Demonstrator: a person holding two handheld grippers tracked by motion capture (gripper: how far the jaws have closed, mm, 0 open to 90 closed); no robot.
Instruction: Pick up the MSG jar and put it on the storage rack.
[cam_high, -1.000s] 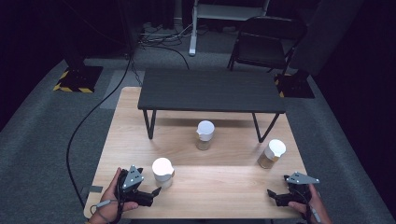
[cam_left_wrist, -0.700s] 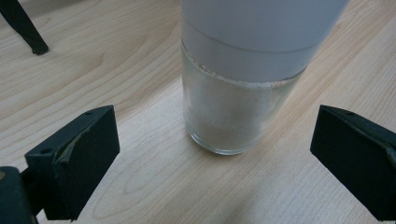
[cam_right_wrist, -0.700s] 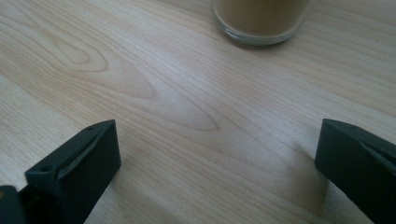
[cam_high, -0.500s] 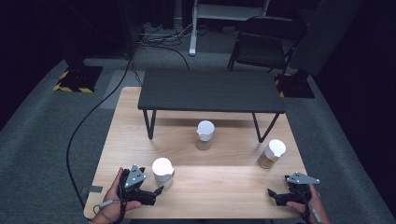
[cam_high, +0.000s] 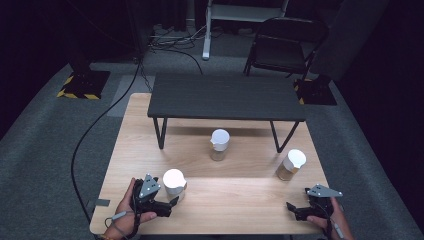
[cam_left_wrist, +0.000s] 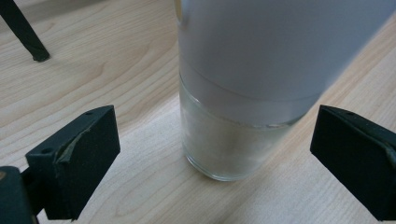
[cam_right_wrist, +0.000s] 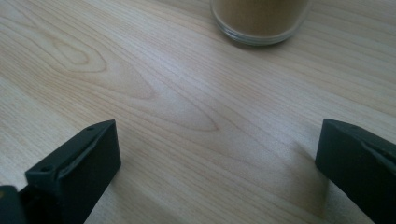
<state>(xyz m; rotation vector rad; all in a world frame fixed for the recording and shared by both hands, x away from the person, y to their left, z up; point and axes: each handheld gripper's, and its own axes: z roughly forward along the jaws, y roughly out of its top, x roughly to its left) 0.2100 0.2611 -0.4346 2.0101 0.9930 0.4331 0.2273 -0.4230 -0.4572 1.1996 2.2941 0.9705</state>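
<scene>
Since a second ago your left tongs (cam_high: 172, 202) have crept a little forward, toward the near jar (cam_high: 174, 184); the right tongs (cam_high: 291, 208) have stayed in their place at the near right of the tabletop (cam_high: 240, 202).

Take the near jar as your landmark. It stands upright on the tabletop, so its long axis is vertical, the white lid on top and the clear glass base below. It has no side that points anywhere, being round. In the left gripper view the jar (cam_left_wrist: 243, 93) is straight ahead of the tongs and between the lines of the two jaws, which are spread wide and touch nothing; the glass is close but I judge it is not yet fully inside the gap. Your left hand (cam_high: 131, 212) is just beside this jar and clearly the nearer one; your right hand (cam_high: 327, 217) is well apart from it, to its right.

The coming move, as I judge it, is only a short push straight forward, jaws kept level, then closing on the glass part under the lid.

The right tongs are also released, wide apart and empty. Ahead of them, to the right of the near jar, stands the brown-filled jar (cam_high: 290, 164). Farther back from the near jar is the middle jar (cam_high: 219, 145), and behind it the small black table (cam_high: 227, 96).
</scene>
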